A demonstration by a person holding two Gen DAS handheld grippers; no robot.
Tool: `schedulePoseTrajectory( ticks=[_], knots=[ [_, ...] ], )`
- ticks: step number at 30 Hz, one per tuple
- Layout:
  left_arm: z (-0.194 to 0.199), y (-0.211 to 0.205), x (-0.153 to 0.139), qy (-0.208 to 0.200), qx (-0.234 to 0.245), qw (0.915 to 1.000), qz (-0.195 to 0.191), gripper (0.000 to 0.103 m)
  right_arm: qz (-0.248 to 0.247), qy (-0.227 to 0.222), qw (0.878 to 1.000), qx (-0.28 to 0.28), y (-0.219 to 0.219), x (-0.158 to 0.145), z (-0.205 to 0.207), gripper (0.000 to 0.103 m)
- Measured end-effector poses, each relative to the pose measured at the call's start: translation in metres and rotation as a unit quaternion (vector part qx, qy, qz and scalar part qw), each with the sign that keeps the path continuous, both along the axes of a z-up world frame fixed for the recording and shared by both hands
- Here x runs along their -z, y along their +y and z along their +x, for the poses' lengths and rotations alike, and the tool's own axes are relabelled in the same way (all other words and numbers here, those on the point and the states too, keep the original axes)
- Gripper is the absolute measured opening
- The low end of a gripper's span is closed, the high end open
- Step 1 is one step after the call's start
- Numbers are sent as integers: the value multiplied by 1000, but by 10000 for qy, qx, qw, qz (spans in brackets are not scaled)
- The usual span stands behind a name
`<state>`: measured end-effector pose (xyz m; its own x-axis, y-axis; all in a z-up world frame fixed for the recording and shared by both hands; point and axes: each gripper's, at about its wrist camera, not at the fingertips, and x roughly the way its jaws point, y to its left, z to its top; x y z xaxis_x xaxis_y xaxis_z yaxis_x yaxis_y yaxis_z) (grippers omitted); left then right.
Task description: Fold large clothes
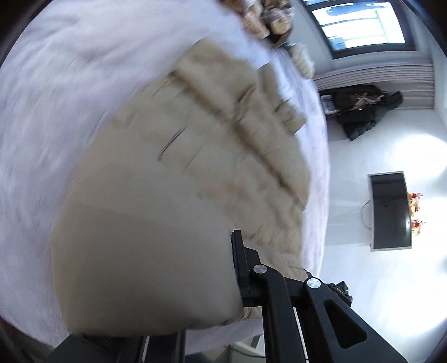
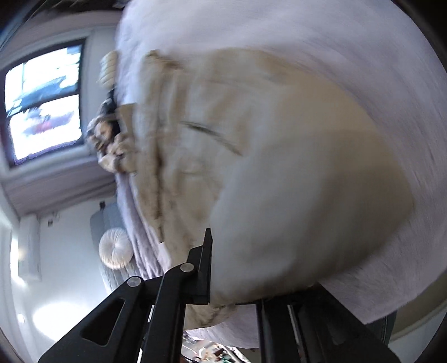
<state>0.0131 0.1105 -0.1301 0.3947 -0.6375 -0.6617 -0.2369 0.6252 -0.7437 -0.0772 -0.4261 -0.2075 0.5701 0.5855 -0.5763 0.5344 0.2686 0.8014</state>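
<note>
A large beige garment (image 1: 195, 145) with stitched seams lies spread on a pale lavender bed cover (image 1: 56, 83); both views are blurred. In the left wrist view its near edge bulges up over my left gripper (image 1: 232, 268). Only one black finger (image 1: 240, 262) shows, pressed against the cloth, so the gripper is shut on the garment. In the right wrist view the same beige garment (image 2: 279, 167) billows over my right gripper (image 2: 213, 268). There too a single black finger (image 2: 205, 268) shows, clamped on the cloth edge, and the other finger is hidden under fabric.
A heap of brown and cream clothes (image 1: 268, 16) sits at the far edge of the bed. Beyond the bed are a window (image 1: 360, 25), a dark coat (image 1: 360, 111) and a wall screen (image 1: 391, 209). A round white cushion (image 2: 114, 247) lies beside the bed.
</note>
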Motion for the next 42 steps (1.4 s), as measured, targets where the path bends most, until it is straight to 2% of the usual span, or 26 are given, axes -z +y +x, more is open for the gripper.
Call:
schedulePoseTrajectory(
  ticks=[5,9,11,14,17,20,25,26,27,28,30,31,33,34,35,37,38,39,40,42],
  knots=[
    [66,-3,-44,-540,-61,9983,217,11,-517,-626,9953,-526,-10,-59,75,9],
    [119,-2,-65,-713,-365,9961,379,11,-864,-996,9862,-997,-10,-90,142,9],
    [148,-3,-70,-704,-469,9951,505,11,-1001,-1109,9812,-1222,-10,-102,182,9],
    [192,-9,-61,-616,-512,9940,739,11,-1167,-1200,9743,-1507,-10,-109,235,9],
    [229,-11,-40,-354,-429,9922,1116,12,-1337,-1019,9718,-1652,-9,-102,283,9],
    [253,-15,-9,-137,-290,9918,1235,14,-1375,-746,9723,-1737,-5,-81,320,9],
    [278,-15,17,133,104,9896,1430,16,-1380,-421,9765,-1601,-1,-49,348,9],
    [281,-16,17,155,223,9889,1459,20,-1290,-350,9795,-1508,-1,-42,350,11],
    [281,-16,14,128,315,9885,1472,33,-1223,-301,9814,-1448,-3,-39,353,12],
    [281,-16,10,70,391,9879,1498,55,-1173,-236,9833,-1374,-4,-35,353,13],
    [276,-15,-8,-133,431,9825,1808,87,-1187,-175,9837,-1336,-4,-35,353,14],
    [273,-13,-17,-271,427,9803,1911,88,-1224,-171,9830,-1359,-3,-37,353,15],
    [269,-10,-32,-415,537,9782,1961,88,-1324,-175,9808,-1421,-3,-42,353,24],
    [267,-9,-37,-447,537,9760,2061,88,-1335,-180,9804,-1437,-3,-44,354,35],
    [264,-10,-41,-503,554,9714,2251,88,-1332,-208,9804,-1440,-3,-47,354,50],
    [262,-13,-45,-620,586,9638,2528,88,-1392,-311,9788,-1470,0,-59,356,61],
    [261,-16,-44,-668,592,9600,2656,88,-1488,-406,9762,-1524,4,-68,357,61],
    [262,-19,-41,-680,609,9580,2719,82,-1576,-493,9735,-1584,6,-75,356,61],
    [263,-22,-36,-661,633,9569,2755,68,-1725,-603,9691,-1660,9,-84,354,61],
    [269,-31,-21,-533,721,9571,2757,55,-2147,-708,9579,-1769,14,-97,345,56]
  ],
)
